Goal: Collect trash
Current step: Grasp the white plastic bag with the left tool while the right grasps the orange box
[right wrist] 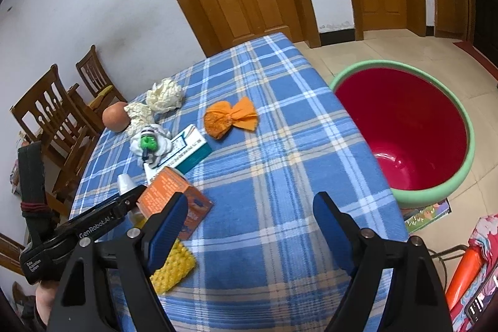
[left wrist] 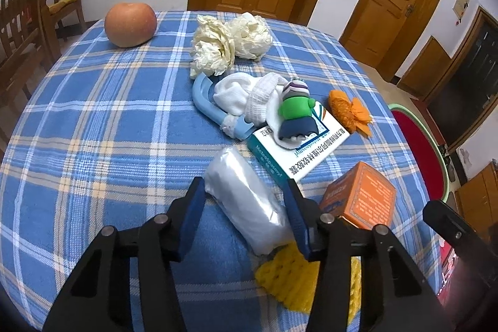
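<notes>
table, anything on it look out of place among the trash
Yes: a whole apple sits intact at the far edge, and a small green toy figure lies tipped over on a medicine box, unlike the crumpled tissues nearby.

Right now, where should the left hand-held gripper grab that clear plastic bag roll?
Across its middle, from above: the plastic bag roll lies flat and diagonal between the left hand-held gripper pads, long axis crossing the gap. Squeezing the narrow width looks best; the ends sit near the box and yellow foam.
</notes>
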A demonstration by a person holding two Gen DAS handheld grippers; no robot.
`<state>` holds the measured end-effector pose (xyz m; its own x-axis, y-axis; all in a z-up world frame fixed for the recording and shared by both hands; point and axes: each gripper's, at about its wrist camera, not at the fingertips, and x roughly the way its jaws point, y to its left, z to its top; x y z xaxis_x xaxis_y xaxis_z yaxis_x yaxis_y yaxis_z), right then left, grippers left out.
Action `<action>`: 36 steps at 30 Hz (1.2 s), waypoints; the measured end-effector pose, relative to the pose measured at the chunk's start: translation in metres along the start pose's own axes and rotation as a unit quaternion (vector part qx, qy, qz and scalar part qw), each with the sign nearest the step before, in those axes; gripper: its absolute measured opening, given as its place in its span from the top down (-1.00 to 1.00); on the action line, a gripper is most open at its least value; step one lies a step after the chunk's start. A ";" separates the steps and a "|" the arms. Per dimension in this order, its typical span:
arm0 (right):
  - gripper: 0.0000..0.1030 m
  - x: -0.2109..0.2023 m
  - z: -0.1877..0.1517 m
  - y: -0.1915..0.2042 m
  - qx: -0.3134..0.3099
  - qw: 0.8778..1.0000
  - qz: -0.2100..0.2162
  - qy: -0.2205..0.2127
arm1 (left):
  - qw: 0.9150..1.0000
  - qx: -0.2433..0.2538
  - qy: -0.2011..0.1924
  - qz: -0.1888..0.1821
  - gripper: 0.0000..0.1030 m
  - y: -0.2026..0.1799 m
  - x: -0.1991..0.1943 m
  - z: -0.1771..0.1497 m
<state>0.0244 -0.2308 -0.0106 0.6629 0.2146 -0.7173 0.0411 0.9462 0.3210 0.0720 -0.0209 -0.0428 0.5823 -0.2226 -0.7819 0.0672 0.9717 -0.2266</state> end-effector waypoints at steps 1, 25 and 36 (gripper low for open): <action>-0.64 0.000 0.000 0.003 -0.004 1.000 0.002 0.001 | 1.000 -0.001 -0.001 -0.002 0.00 0.001 -0.002 0.000; -0.73 0.047 -0.003 0.067 -0.077 0.996 0.018 0.034 | 0.998 -0.034 -0.052 0.014 0.01 0.052 -0.038 0.004; -0.34 0.045 -0.002 0.069 -0.072 0.997 0.035 0.020 | 0.998 -0.030 -0.049 0.009 0.01 0.051 -0.037 0.002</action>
<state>0.0553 -0.1557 -0.0224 0.6294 0.2878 -0.7218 -0.1132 0.9530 0.2812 0.0560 0.0370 -0.0243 0.6596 -0.1942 -0.7261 0.0089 0.9680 -0.2507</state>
